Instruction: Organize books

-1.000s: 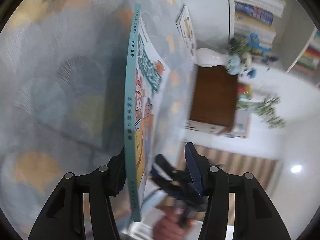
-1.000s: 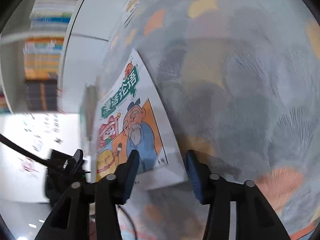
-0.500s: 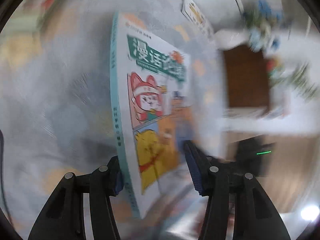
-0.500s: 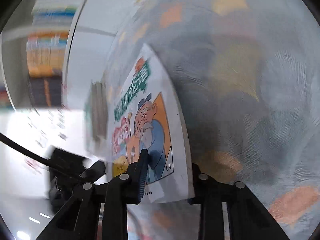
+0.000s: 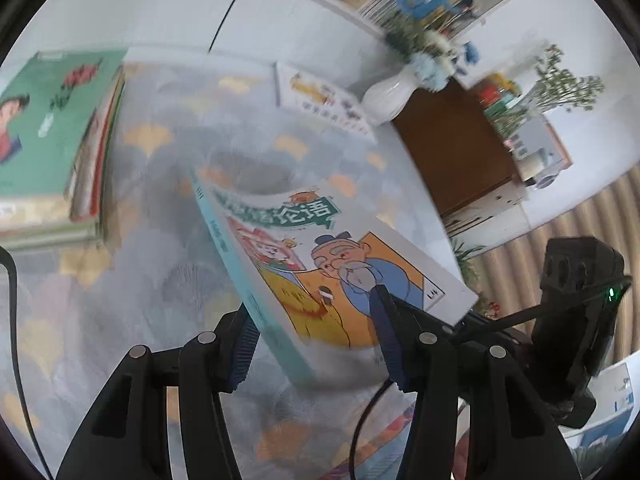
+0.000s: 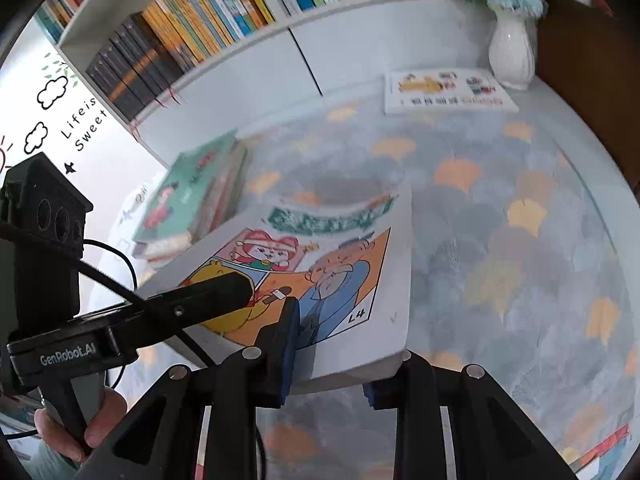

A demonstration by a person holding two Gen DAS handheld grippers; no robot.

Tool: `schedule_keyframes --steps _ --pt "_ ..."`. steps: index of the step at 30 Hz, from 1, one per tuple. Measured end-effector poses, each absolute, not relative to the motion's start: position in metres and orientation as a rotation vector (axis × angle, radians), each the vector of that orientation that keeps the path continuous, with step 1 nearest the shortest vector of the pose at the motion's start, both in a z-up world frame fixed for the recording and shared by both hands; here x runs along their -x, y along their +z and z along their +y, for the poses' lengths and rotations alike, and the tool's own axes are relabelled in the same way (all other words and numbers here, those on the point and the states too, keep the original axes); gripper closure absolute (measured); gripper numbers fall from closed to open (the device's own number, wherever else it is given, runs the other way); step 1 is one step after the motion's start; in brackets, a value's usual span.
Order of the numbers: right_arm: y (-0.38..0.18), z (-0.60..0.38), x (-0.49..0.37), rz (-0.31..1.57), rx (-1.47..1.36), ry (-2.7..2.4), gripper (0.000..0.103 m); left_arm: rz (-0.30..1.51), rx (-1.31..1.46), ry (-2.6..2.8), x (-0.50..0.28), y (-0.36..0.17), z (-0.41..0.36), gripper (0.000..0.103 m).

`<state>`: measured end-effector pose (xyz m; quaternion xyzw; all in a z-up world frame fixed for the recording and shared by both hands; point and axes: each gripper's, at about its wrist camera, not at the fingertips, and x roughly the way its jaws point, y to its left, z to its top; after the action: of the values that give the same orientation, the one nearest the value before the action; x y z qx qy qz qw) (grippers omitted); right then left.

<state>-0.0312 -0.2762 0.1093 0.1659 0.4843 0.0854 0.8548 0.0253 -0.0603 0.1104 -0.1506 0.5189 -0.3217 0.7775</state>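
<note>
Hanging in the air between both tools right now is the cartoon book (image 5: pixel 320 264), the one with the teal spine, a bearded guy in blue and "L4" in the cover's corner. It's tilted, clear of the leaf-pattern tablecloth (image 6: pixel 520 240) below it.

The right gripper (image 6: pixel 332 360) is pinching the book's near edge: one blue pad sits on the cover next to the "L4", the other finger goes underneath, so the jaws are squeezed tight onto it. The left gripper (image 5: pixel 316 344) has the spine end between its fingers, one pad behind the spine and one on top of the cover by the bearded guy. It's clamped on the book too, jaws partway apart because of the width they span. In the right wrist view you can see that left tool coming in from the side, with a hand (image 6: pixel 80 424) wrapped around its handle.

Elsewhere on the table: a stack of books (image 5: pixel 52 140) with a green cover on top sits off to the left, well apart from the held one. Another thin white book (image 6: pixel 444 92) lies flat at the far edge, just beside a white vase (image 6: pixel 510 52) with blue flowers. Behind all that runs a white bookshelf (image 6: pixel 208 12) packed with upright spines.
</note>
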Motion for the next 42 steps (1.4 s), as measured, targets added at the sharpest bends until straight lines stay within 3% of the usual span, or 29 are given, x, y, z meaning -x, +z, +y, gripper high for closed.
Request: schedule_keyframes --steps 5,12,20,26,31,38,42 --pt "0.144 -0.246 0.007 0.929 -0.286 0.227 0.074 0.992 0.338 -0.673 -0.033 0.151 -0.026 0.053" --pt "0.172 -0.160 -0.061 0.828 -0.250 0.370 0.073 0.909 0.439 -0.530 -0.083 0.165 0.065 0.053" --pt "0.112 -0.082 -0.133 0.959 -0.318 0.380 0.073 1.034 0.493 -0.314 -0.139 0.099 0.151 0.053" --pt "0.062 -0.072 -0.141 1.111 -0.282 0.393 0.073 0.984 0.685 -0.148 -0.126 0.082 0.226 0.054" --pt "0.060 -0.069 -0.145 1.129 -0.271 0.432 0.072 0.968 0.682 -0.075 -0.154 0.086 0.236 0.053" --pt "0.057 -0.115 -0.111 1.165 -0.219 0.423 0.071 1.084 0.573 -0.125 -0.150 0.074 0.187 0.051" --pt "0.044 -0.171 -0.082 1.198 -0.223 0.281 0.058 1.049 0.348 -0.074 -0.109 0.095 0.163 0.048"
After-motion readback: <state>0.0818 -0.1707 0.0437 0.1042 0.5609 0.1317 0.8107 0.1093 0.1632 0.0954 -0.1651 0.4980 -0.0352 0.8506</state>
